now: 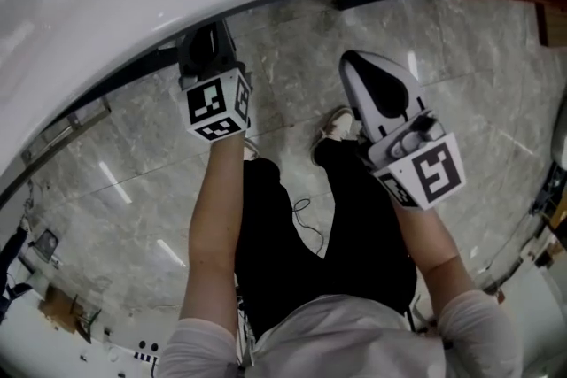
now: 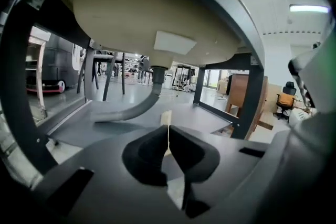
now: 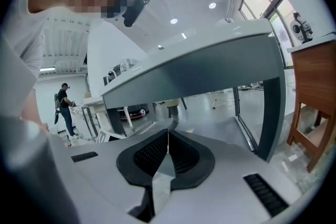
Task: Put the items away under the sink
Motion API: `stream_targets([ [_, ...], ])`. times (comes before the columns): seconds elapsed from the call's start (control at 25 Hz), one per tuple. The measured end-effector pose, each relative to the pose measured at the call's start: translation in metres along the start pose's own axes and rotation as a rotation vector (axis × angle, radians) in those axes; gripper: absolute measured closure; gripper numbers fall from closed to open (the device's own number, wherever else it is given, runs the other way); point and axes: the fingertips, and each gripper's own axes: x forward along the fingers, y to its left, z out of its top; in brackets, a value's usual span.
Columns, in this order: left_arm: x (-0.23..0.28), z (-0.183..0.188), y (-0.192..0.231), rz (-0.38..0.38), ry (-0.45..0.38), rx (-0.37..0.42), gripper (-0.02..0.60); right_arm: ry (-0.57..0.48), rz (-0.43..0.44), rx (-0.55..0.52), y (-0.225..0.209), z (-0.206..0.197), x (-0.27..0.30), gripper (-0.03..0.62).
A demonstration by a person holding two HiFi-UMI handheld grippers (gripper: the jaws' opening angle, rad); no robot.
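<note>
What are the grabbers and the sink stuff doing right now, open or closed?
left gripper: fingers shut, holding nothing.
right gripper: fingers shut, holding nothing.
sink: mounted on its frame, seen from underneath.
drain hose: joined to the sink, bending down toward the floor.

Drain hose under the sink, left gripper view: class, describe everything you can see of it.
The drain hose is a smooth grey tube, plastic by its look. Its top meets a dark collar under the cream basin. From there it drops, bends to the picture's left and lies low along the grey floor. Its far end is hard to make out.
</note>
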Motion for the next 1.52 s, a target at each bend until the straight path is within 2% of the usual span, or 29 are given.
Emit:
stream_targets([
  [0.12,-0.044,-0.007,-0.013,-0.006,0.044,-0.071,0.578,0.052,0.014,-0.002,0.022,0.01,-0.018,0.562],
  [0.24,-0.082,0.006,-0.024,-0.026,0.061,-0.14,0.578,0.076,0.014,0.001,0.04,0.029,-0.027,0.562],
  [0.52,-0.149,0.075,-0.049,-0.087,0.076,-0.157,0.58,0.112,0.06,-0.008,0.09,0.086,-0.043,0.562],
  [0.72,-0.194,0.144,-0.06,-0.125,0.021,-0.159,0.579,0.106,0.086,-0.017,0.119,0.137,-0.05,0.56],
  [0.88,-0.226,0.186,-0.062,-0.124,-0.013,-0.168,0.579,0.115,0.115,-0.009,0.139,0.168,-0.067,0.56],
  [1.36,-0.288,0.308,-0.101,-0.14,-0.141,-0.094,0.58,-0.009,0.095,-0.054,0.133,0.27,-0.119,0.56],
  [1.52,-0.316,0.348,-0.101,-0.13,-0.196,-0.062,0.579,-0.043,0.102,-0.063,0.14,0.296,-0.132,0.562],
])
